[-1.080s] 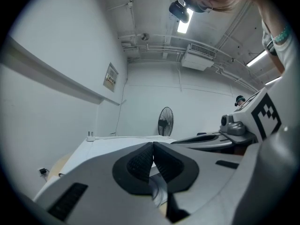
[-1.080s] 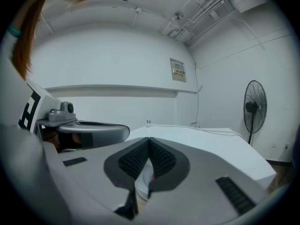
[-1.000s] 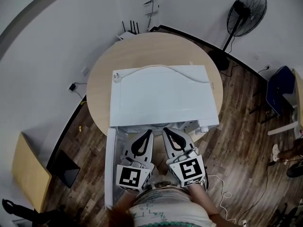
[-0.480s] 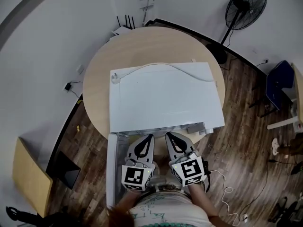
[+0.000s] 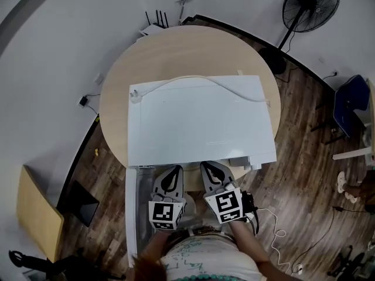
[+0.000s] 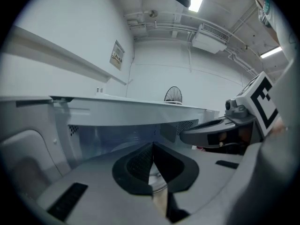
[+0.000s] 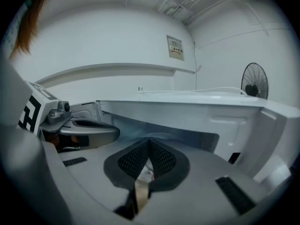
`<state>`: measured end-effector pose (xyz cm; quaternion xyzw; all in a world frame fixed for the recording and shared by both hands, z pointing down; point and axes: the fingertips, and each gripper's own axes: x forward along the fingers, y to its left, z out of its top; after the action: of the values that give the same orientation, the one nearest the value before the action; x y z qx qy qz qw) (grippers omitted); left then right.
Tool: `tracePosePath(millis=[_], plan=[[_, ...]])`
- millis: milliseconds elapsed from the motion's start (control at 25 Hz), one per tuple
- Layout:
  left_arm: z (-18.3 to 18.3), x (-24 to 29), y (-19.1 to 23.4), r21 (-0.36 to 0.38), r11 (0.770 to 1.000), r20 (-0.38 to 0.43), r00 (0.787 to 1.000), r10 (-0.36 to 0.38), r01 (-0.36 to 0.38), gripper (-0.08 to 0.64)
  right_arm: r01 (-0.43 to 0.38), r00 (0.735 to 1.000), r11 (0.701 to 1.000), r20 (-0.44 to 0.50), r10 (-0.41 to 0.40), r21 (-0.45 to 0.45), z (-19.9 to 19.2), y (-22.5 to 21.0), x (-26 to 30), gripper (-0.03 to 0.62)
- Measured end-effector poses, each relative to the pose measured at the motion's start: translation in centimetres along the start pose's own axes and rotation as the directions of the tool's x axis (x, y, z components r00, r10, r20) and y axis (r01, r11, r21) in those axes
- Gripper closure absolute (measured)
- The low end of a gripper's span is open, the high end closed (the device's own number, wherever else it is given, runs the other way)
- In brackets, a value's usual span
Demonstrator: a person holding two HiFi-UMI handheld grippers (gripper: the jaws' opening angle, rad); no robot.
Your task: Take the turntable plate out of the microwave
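Note:
A white microwave (image 5: 199, 119) stands on a round wooden table (image 5: 176, 51), its door (image 5: 132, 215) swung open to the left. Side by side at its open front, my left gripper (image 5: 174, 170) and right gripper (image 5: 206, 166) are both shut with nothing held. In the left gripper view the shut jaws (image 6: 153, 146) point into the cavity, where a pale curved rim of the turntable plate (image 6: 123, 146) shows faintly. The right gripper (image 7: 149, 139) faces the same cavity, and the plate's rim (image 7: 164, 136) shows just beyond its tips. The head view hides the plate.
A white cable (image 5: 199, 82) lies across the microwave's top. A standing fan (image 5: 310, 4) and a blue chair (image 5: 348, 107) are on the wooden floor to the right. A light wooden board (image 5: 35, 212) is at the lower left.
Both grippers have sunk together in front of the microwave's opening, staying shut and side by side. The head view has shifted a little, so the microwave looks larger.

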<state>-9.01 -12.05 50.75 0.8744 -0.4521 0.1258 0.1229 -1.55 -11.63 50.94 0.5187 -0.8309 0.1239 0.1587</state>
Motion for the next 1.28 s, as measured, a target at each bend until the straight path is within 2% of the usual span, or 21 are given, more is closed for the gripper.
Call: tracePosePath(millis=[120,200,320,400,680,760,800,960,1000,1040,1120,1200,1280], plan=[[-1.7,0.4,0.6,-0.022,1.0,-0.038,0.999,0.004,-0.005,0.545,0.007,1.0,1.0,-0.03,-0.006,0.029,-1.5,0.0,0.8,0.601],[-3.0,0.8,1.2,-0.076,0.997,-0.067,0.998,0.006,-0.011,0.545,0.018,0.998,0.998,-0.059,-0.015,0.057,-2.6,-0.2,1.4,0.601],[-4.8,1.3,2.3,-0.17,0.985,-0.106,0.994,0.007,-0.025,0.545,0.035,0.995,0.986,-0.1,-0.019,0.164,-4.5,-0.8,2.1,0.601],[-5.7,1.6,2.7,-0.185,0.982,-0.128,0.992,0.011,-0.035,0.545,0.051,0.992,0.974,-0.126,-0.024,0.221,-5.7,-1.3,2.5,0.601],[-8.0,2.5,3.4,-0.192,0.98,-0.19,0.982,0.018,-0.055,0.545,0.094,0.976,0.973,-0.212,-0.048,0.211,-8.3,-2.1,3.5,0.601],[-8.7,2.4,3.7,-0.233,0.969,-0.206,0.978,0.028,-0.077,0.543,0.099,0.973,0.971,-0.223,-0.05,0.215,-8.8,-2.1,3.6,0.601],[-9.0,2.4,3.9,-0.277,0.956,-0.214,0.976,0.033,-0.093,0.543,0.102,0.973,0.966,-0.225,-0.048,0.237,-9.0,-2.1,3.5,0.601],[-10.2,1.9,4.4,-0.454,0.879,-0.229,0.972,0.047,-0.149,0.538,0.119,0.97,0.934,-0.24,-0.037,0.336,-10.3,-2.6,3.1,0.601],[-10.5,1.9,4.5,-0.474,0.866,-0.234,0.971,0.049,-0.158,0.506,0.121,0.969,0.93,-0.246,-0.034,0.348,-10.6,-2.6,3.0,0.601],[-10.8,1.8,4.5,-0.488,0.857,-0.24,0.969,0.051,-0.166,0.433,0.123,0.968,0.926,-0.251,-0.032,0.357,-10.9,-2.7,2.9,0.601],[-11.3,2.0,4.6,-0.524,0.832,-0.251,0.967,0.054,-0.183,0.413,0.127,0.966,0.918,-0.257,-0.028,0.377,-11.3,-2.9,2.7,0.597],[-11.7,2.5,4.7,-0.588,0.783,-0.257,0.965,0.054,-0.2,0.372,0.129,0.966,0.902,-0.259,-0.02,0.412,-11.5,-3.1,2.5,0.582],[-12.1,3.1,4.7,-0.671,0.71,-0.255,0.966,0.05,-0.213,0.327,0.124,0.966,0.887,-0.258,-0.006,0.446,-11.7,-3.3,2.3,0.563]])
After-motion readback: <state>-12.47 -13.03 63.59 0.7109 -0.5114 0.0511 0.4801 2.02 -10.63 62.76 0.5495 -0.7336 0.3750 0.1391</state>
